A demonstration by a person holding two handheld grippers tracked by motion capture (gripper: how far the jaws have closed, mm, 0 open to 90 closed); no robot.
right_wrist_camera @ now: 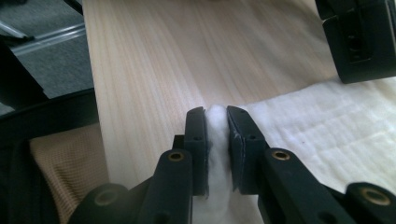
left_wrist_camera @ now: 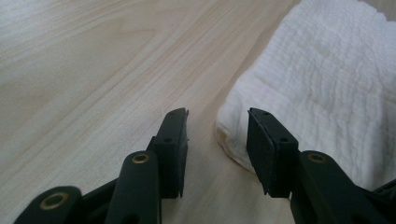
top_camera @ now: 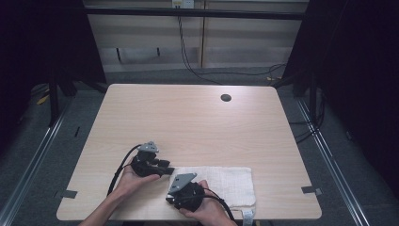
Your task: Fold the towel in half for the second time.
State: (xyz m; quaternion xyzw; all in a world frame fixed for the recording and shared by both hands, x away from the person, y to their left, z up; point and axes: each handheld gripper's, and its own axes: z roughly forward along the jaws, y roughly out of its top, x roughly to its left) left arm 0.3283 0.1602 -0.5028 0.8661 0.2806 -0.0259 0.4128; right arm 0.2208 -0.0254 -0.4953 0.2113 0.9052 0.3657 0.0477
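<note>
A folded white towel (top_camera: 226,183) lies on the near right part of the wooden table (top_camera: 188,117). My right gripper (top_camera: 172,193) is at the towel's near left corner. In the right gripper view its jaws (right_wrist_camera: 215,116) are shut on a bunched fold of the towel (right_wrist_camera: 327,126). My left gripper (top_camera: 168,168) rests low at the towel's far left corner, jaws apart. In the left gripper view its jaws (left_wrist_camera: 217,126) stand open with bare table between them, and the towel (left_wrist_camera: 327,84) corner sits just behind the right pad. The left gripper (right_wrist_camera: 359,42) also appears at the top right of the right gripper view.
A dark round hole (top_camera: 226,97) marks the table's far right part. Tape tabs (top_camera: 69,193) stick out at both near corners. Black cables (top_camera: 188,56) run across the floor behind the table, and metal rails flank it.
</note>
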